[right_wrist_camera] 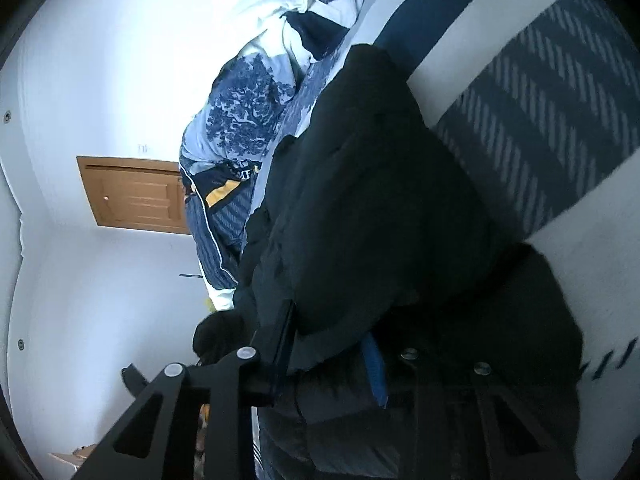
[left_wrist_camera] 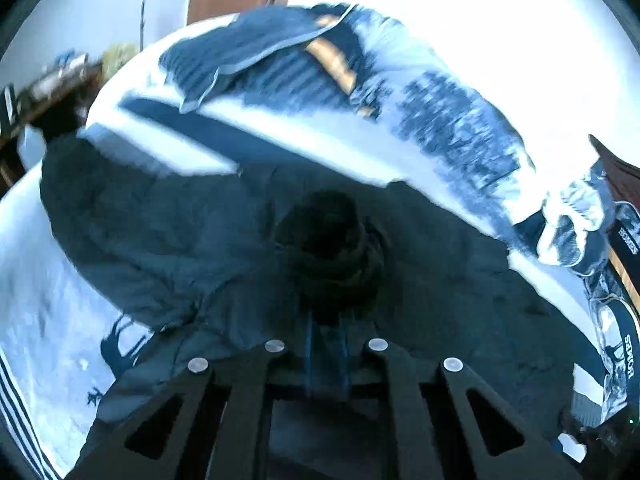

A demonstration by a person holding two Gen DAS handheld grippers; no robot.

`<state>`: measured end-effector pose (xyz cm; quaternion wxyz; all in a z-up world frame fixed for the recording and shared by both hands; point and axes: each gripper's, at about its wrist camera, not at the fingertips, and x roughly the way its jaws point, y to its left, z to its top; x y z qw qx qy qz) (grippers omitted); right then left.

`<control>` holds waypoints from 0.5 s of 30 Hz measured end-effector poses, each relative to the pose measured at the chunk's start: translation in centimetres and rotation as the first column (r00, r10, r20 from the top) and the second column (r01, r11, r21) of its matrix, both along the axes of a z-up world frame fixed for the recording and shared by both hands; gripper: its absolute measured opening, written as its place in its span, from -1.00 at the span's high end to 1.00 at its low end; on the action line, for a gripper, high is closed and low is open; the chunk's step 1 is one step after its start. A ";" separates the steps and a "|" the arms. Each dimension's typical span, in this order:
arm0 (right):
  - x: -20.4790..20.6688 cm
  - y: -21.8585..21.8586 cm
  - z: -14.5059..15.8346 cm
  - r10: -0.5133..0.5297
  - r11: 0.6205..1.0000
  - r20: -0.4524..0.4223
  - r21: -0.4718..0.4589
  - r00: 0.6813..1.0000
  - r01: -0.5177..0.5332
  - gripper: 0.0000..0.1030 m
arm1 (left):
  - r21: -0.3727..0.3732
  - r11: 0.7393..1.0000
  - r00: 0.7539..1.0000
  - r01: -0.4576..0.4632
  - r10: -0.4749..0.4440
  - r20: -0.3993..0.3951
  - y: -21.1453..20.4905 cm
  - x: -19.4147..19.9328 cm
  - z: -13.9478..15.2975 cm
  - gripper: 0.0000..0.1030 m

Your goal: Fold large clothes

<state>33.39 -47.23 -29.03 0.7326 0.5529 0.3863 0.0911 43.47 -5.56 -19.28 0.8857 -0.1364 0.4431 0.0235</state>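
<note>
Dark jacket (left_wrist_camera: 168, 240) near "HOMES" bedding (left_wrist_camera: 626, 236)

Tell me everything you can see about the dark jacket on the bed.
The dark jacket is a puffy, matte black-navy garment, seemingly padded, spread across the patterned bedspread. The left gripper is shut on a bunched dark fold of it. In the right wrist view the right gripper pinches a thick, lifted fold.

Dark puffy padded jacket (left_wrist_camera: 168, 240) spread on white-and-blue striped bed sheet (left_wrist_camera: 52, 320); crumpled blue-and-white printed duvet (left_wrist_camera: 452, 120) behind it; brown wooden door (right_wrist_camera: 136, 196) beyond bed.
</note>
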 end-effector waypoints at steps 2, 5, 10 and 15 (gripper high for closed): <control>-0.2 -0.1 0.0 -0.021 1.000 0.002 -0.013 1.000 0.021 -0.37 | -0.017 1.000 0.999 0.008 -0.008 -0.033 0.6 -0.2 -1.4 0.78; -0.8 -1.1 -0.4 -0.055 0.998 -0.005 -0.033 0.998 0.055 -0.36 | -0.025 0.999 0.999 0.026 -0.027 -0.024 0.5 -0.6 -2.3 0.78; -0.7 -1.6 -1.2 -0.076 0.994 -0.054 -0.087 0.996 0.071 0.88 | -0.084 0.996 0.999 0.017 -0.014 0.039 0.8 0.3 -0.6 0.97; -0.4 -0.5 0.4 -0.094 0.953 -0.103 -0.296 0.990 0.059 0.81 | 0.120 0.993 0.999 0.001 0.003 -0.033 -0.6 3.1 -2.2 0.90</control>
